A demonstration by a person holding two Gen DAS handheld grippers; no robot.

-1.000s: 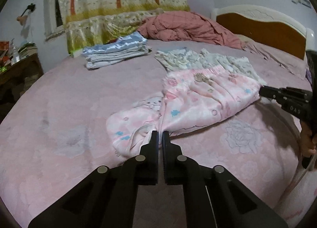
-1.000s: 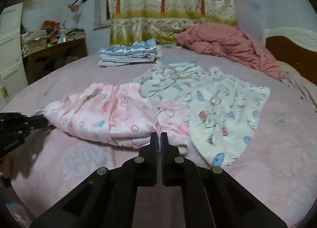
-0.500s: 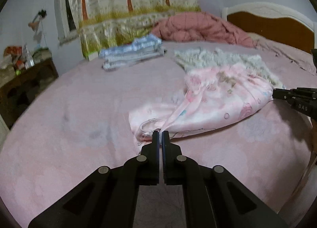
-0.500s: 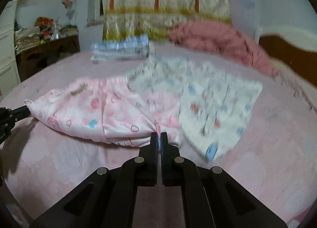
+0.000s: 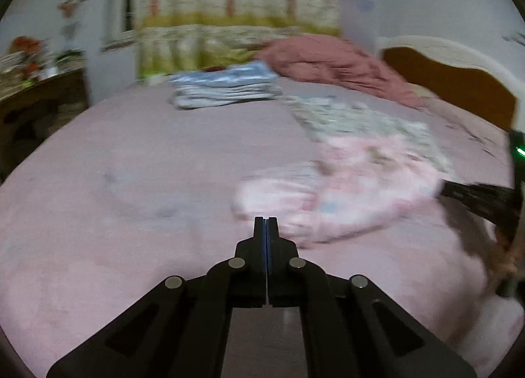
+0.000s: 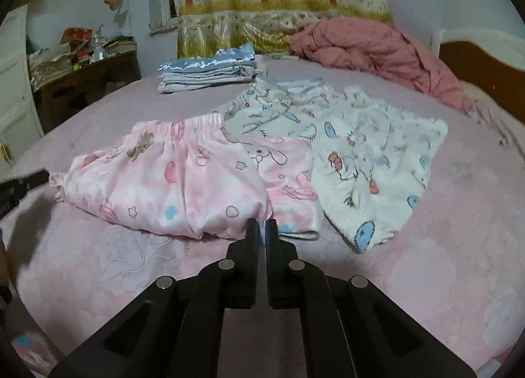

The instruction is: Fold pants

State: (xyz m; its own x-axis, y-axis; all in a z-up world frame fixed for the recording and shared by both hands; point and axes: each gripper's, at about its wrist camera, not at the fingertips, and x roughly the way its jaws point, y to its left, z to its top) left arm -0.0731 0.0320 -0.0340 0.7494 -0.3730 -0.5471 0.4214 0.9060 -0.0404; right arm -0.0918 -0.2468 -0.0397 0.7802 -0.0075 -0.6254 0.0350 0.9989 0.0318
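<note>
Pink printed pants (image 6: 170,181) lie folded over on the pink bed, blurred in the left wrist view (image 5: 344,194). My left gripper (image 5: 266,223) is shut, its tips at the pants' near edge; whether cloth is pinched is unclear. It also shows at the left edge of the right wrist view (image 6: 23,181), by a corner of the pants. My right gripper (image 6: 262,227) has its jaws a narrow gap apart at the pants' front hem, with no cloth seen between them. It appears at the right of the left wrist view (image 5: 475,197).
White printed pants (image 6: 361,155) overlap the pink ones on the right. A stack of folded clothes (image 6: 210,73) sits at the back. A crumpled red quilt (image 6: 377,50) lies by the headboard (image 6: 485,73). A cluttered dark table (image 6: 82,76) stands left of the bed.
The left gripper swung left and back, so the pink pants sit farther right in its blurred view. The right gripper's jaws have parted slightly, and the pants lie slacker.
</note>
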